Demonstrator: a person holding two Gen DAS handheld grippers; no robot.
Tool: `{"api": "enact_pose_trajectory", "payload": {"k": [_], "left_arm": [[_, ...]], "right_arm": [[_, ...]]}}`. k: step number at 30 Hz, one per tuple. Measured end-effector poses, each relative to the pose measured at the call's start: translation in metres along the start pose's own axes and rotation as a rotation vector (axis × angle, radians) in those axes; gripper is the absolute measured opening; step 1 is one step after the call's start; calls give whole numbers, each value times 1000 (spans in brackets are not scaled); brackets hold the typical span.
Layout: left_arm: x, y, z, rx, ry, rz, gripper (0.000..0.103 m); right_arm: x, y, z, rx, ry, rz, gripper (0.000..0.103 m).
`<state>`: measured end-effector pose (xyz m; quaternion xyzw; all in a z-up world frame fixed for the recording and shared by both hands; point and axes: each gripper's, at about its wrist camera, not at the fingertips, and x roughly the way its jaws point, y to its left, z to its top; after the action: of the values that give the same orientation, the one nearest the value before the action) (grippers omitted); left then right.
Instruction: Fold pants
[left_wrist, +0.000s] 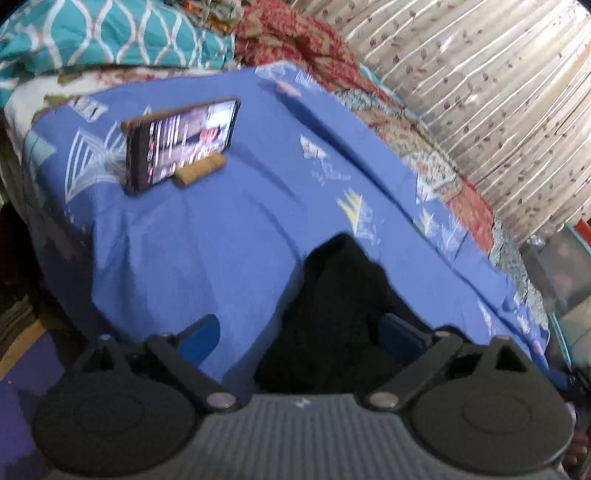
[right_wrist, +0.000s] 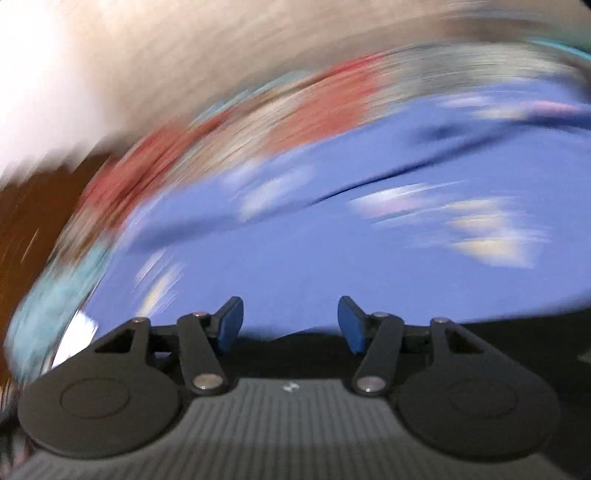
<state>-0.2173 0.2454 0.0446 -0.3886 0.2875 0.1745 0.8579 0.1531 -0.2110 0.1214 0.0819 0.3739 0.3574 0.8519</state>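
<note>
Left wrist view: sharp enough to show one phone (left_wrist: 181, 142) propped on a wooden stand (left_wrist: 201, 172) on the bed's blue sheet (left_wrist: 207, 240), a curtain (left_wrist: 480, 74) beyond – none of these readable in the other view.
Right wrist view: heavily smeared; only blue sheet (right_wrist: 295, 258) and a dark strip at the lower edge.
Count: one pair of black pants (left_wrist: 332, 314), one phone, two grippers.
Left gripper (left_wrist: 299, 326): fingers wide apart – pants bunched on the sheet between them, the right finger touching or just beside the cloth, not clamped.
Right gripper (right_wrist: 291, 321): fingers partly apart, nothing gripped.
</note>
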Motion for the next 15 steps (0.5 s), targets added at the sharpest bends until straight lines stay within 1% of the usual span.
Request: {"api": "enact_pose_trajectory", "payload": {"k": [1, 2, 4, 5, 7, 8, 9, 10, 11, 12, 13, 14, 15], "left_arm": [[1, 6, -5, -27, 17, -9, 97], [3, 12, -8, -57, 32, -23, 97], [6, 21, -15, -121, 50, -61, 97], [7, 25, -17, -151, 53, -85, 97], [12, 28, -21, -198, 57, -141, 96], [16, 27, -23, -206, 63, -162, 87], [21, 25, -23, -201, 73, -175, 71], [27, 21, -23, -184, 81, -166, 60], [31, 17, -23, -163, 87, -156, 38], [36, 14, -21, -142, 94, -158, 31], [38, 11, -18, -135, 89, -160, 26], [37, 8, -13, -123, 79, -170, 18], [34, 3, -6, -104, 55, -187, 16]], "right_arm": [[28, 27, -3, -61, 77, 76, 61], [57, 50, -8, -80, 162, 151, 61], [108, 84, -21, -42, 319, 264, 62], [132, 97, -29, -16, 382, 286, 62], [171, 109, -37, 58, 455, 267, 62], [192, 106, -38, 134, 483, 245, 62], [211, 98, -39, 225, 505, 219, 62], [222, 92, -43, 300, 520, 193, 62], [234, 86, -47, 369, 536, 172, 59], [244, 80, -48, 433, 542, 170, 45], [246, 81, -48, 454, 538, 169, 26], [247, 84, -44, 434, 536, 155, 5], [243, 88, -37, 411, 508, 155, 4]]}}
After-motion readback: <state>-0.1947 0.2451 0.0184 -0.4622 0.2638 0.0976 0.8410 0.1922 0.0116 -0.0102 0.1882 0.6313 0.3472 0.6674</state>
